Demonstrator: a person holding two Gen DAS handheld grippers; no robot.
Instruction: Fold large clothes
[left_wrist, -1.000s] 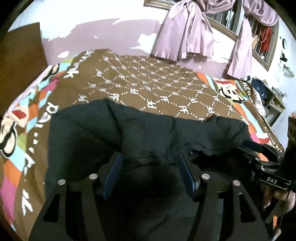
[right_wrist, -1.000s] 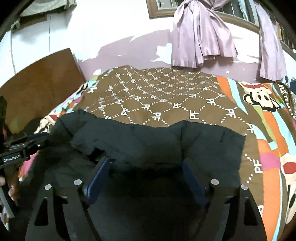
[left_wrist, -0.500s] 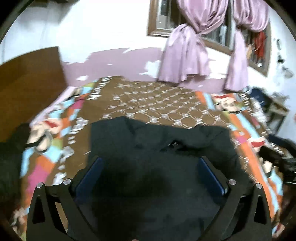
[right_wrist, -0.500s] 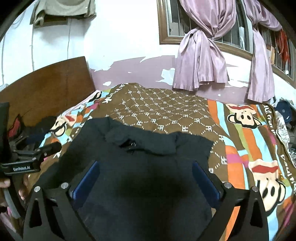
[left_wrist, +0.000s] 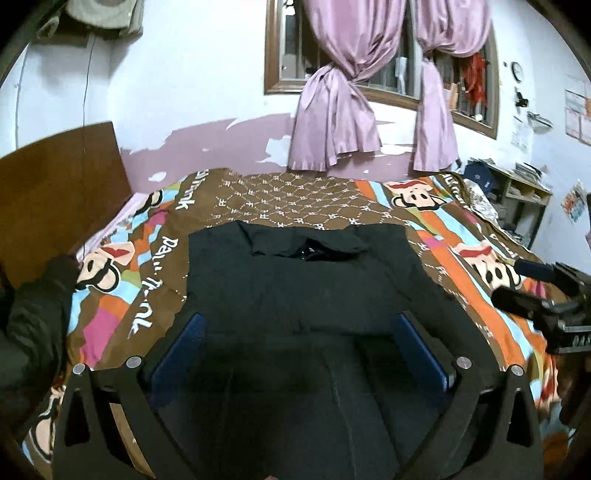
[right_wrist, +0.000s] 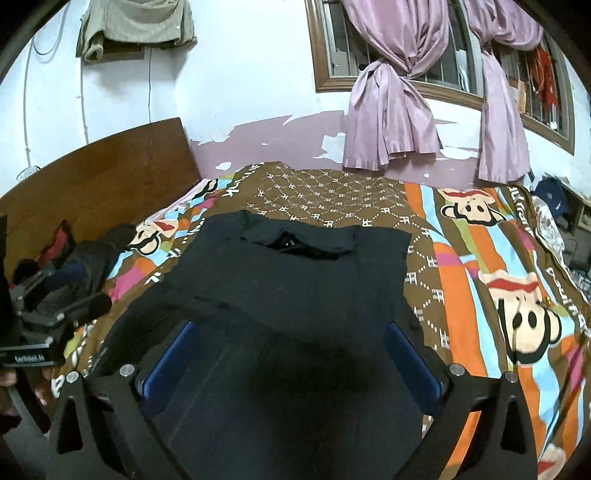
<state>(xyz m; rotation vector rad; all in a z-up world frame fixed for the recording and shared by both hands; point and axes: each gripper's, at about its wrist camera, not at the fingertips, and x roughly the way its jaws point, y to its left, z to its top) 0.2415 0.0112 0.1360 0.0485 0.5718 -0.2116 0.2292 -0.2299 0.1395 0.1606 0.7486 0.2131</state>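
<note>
- Two grippers are up over the bed, and I read both as spread wide with nothing between their blue pads.
- My left gripper (left_wrist: 301, 332) hangs above the near part of the black garment (left_wrist: 303, 280); its fingers (left_wrist: 190, 339) stand well apart and hold no cloth.
- My right gripper (right_wrist: 291, 343) sits the same way over the garment (right_wrist: 295, 280), jaws wide, empty.
- From the right wrist view I see the left gripper's body at the far left; from the left wrist view the right gripper (left_wrist: 532, 291) shows at the far right edge.
- That garment lies spread fairly flat on the patterned bedspread (right_wrist: 461, 258), with its collar end (right_wrist: 306, 242) towards the far wall.
- A heap of dark clothes (right_wrist: 74, 251) lies by the wooden headboard (right_wrist: 110, 173), near the garment's left side.
- Purple curtains (right_wrist: 391, 110) hang knotted at the window.
</note>
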